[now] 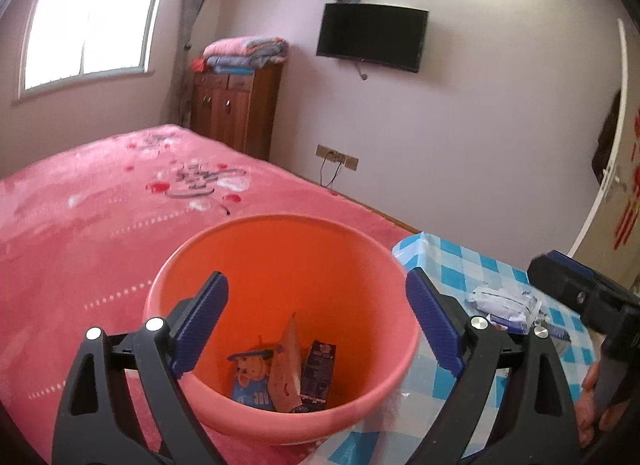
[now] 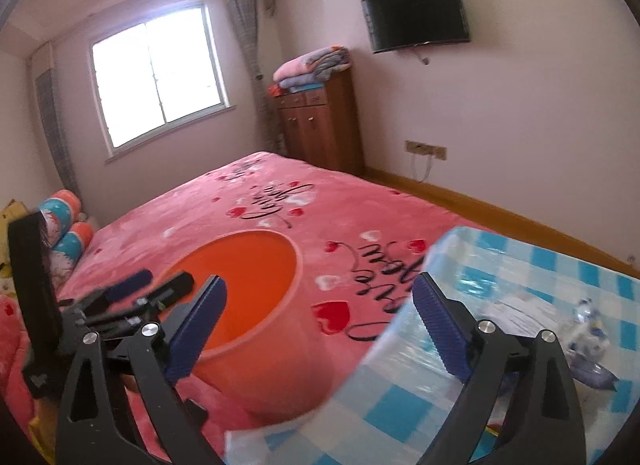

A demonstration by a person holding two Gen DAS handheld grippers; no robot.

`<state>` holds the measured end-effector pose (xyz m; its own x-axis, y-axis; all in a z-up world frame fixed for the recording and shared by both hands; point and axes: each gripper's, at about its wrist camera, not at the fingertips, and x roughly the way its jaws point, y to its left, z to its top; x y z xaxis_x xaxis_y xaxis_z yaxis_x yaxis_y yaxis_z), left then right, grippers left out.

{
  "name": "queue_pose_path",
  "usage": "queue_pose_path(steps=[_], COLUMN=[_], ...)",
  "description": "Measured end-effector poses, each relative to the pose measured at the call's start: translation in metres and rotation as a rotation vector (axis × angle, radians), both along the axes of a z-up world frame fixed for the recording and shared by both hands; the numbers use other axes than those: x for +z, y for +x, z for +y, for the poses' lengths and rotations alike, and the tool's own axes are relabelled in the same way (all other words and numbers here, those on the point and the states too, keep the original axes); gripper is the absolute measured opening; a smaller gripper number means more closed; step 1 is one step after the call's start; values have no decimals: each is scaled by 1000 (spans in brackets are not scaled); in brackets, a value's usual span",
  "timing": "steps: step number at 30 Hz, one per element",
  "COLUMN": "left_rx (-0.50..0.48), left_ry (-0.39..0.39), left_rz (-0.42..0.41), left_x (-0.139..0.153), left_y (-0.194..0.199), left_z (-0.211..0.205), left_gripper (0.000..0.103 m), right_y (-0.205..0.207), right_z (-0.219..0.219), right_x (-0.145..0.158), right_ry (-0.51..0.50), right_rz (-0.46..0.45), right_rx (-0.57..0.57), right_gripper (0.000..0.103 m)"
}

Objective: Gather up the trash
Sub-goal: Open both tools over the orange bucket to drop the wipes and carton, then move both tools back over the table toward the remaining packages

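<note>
Bucket [image 1: 280, 265] on the pink bed, both your grippers spread wide and empty.

Your left gripper [image 1: 316, 321] hangs over the orange bucket's mouth, jaws apart, nothing between the pads; inside the bucket lie a cartoon-bear packet [image 1: 250, 379], a brown paper wrapper [image 1: 286, 373] and a dark packet [image 1: 318, 371]. Your right gripper [image 2: 320, 325] sits just right of the bucket [image 2: 248, 265], jaws wide, holding nothing. Right of the bucket, on the blue checked cloth [image 2: 540, 265], rest crumpled white tissues [image 1: 502, 301] and a small wrapper [image 2: 588, 325].
</note>
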<state>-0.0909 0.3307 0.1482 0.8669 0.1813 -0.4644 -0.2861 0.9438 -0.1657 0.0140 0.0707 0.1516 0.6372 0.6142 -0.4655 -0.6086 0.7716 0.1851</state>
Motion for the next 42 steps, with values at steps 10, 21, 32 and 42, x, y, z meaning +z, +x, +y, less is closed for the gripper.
queue_pose_path(steps=[10,21,32,42], left_rx=[-101,-180,-241,-278], left_ry=[-7,7,81,105], left_rz=[-16,52,51,95], left_x=[6,1,-1,-7], left_y=[-5,-3,-5,5], left_z=[-51,-106,-157,-185], left_gripper=[91,91,91,91], right_y=[-26,-42,-52,-56], right_z=[-63,-126,-171,-211], right_x=[-20,-31,-47,-66], right_ry=[23,81,114,136], right_rz=[-10,19,20,-26], right_rx=[-126,-241,-309,-380], right_gripper=[95,96,97,97])
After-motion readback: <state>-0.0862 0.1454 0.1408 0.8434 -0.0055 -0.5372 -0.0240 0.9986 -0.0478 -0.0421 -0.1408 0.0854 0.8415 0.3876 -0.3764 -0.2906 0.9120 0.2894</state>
